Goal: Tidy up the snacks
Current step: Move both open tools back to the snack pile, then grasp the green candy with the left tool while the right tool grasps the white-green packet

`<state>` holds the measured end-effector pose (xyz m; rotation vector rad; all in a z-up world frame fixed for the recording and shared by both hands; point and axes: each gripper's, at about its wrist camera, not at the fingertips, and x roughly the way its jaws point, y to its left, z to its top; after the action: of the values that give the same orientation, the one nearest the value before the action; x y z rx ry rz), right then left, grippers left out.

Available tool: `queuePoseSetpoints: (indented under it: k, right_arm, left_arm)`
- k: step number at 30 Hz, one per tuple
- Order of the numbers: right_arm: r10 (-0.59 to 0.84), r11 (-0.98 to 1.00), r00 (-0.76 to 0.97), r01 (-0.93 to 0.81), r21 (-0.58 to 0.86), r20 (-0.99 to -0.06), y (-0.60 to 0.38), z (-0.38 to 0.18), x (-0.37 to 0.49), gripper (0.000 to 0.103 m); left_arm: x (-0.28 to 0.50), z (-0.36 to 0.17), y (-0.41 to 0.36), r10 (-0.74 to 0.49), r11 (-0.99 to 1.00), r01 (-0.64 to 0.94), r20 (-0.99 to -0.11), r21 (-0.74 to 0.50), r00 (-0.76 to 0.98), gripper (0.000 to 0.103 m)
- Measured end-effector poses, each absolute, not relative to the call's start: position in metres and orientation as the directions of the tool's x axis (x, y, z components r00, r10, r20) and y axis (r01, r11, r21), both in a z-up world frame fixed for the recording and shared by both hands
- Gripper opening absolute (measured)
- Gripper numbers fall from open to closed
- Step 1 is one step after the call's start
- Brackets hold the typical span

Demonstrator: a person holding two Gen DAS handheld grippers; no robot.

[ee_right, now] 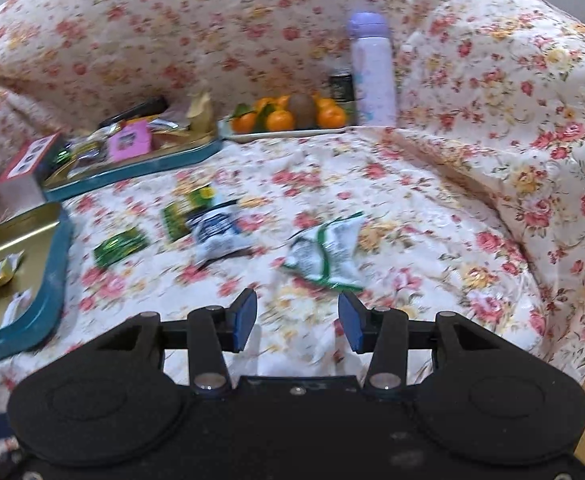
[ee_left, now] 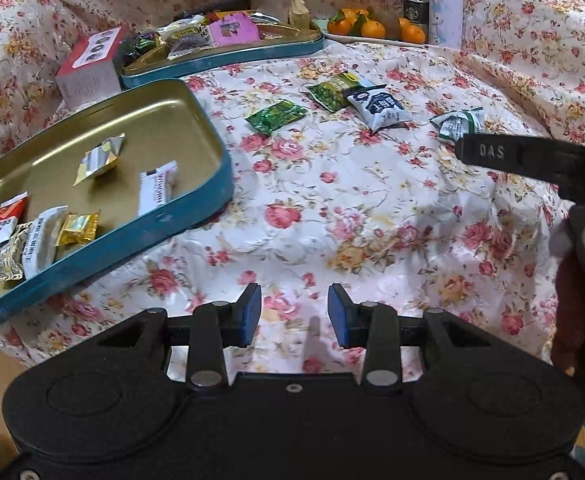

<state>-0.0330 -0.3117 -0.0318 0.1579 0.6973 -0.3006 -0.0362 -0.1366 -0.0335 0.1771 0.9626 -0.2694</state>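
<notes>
1. Snacks partly sorted: several lie in the near tin (ee_left: 208, 120).
2. Four packets (ee_left: 378, 106) lie on the cloth right of the tin.
3. Left gripper (ee_left: 294, 314) and right gripper (ee_right: 298, 318) gape, empty.

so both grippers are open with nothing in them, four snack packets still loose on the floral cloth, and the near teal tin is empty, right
Not quite: the near teal tin is not empty. The left wrist view shows several wrapped snacks already lying in it. The rest holds: the left gripper and right gripper stand open with nothing between them, and four packets lie loose on the floral cloth.
</notes>
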Motion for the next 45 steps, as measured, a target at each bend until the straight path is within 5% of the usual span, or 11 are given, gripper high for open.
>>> queuePoseSetpoints:
  k: [14,29,45]
  right_arm:
    - [-0.25,0.928,0.721,0.37,0.054,-0.646,-0.339,-0.05,0.007,0.051]
    - [-0.179,0.975,0.751,0.22,-0.014,-0.636,-0.341,-0.07,0.033,0.054]
    - [-0.148,0.982,0.761,0.19,-0.001,-0.632,-0.344,-0.071,0.029,0.055]
  left_arm:
    - [0.005,-0.033,-0.176,-0.083,0.949,0.293,-0.804,0.116,0.589,0.047]
    - [0.044,-0.034,-0.177,-0.057,0.947,0.287,-0.807,0.142,0.588,0.047]
    - [0.114,-0.03,-0.189,-0.134,0.795,0.549,-0.807,0.259,0.575,0.047]
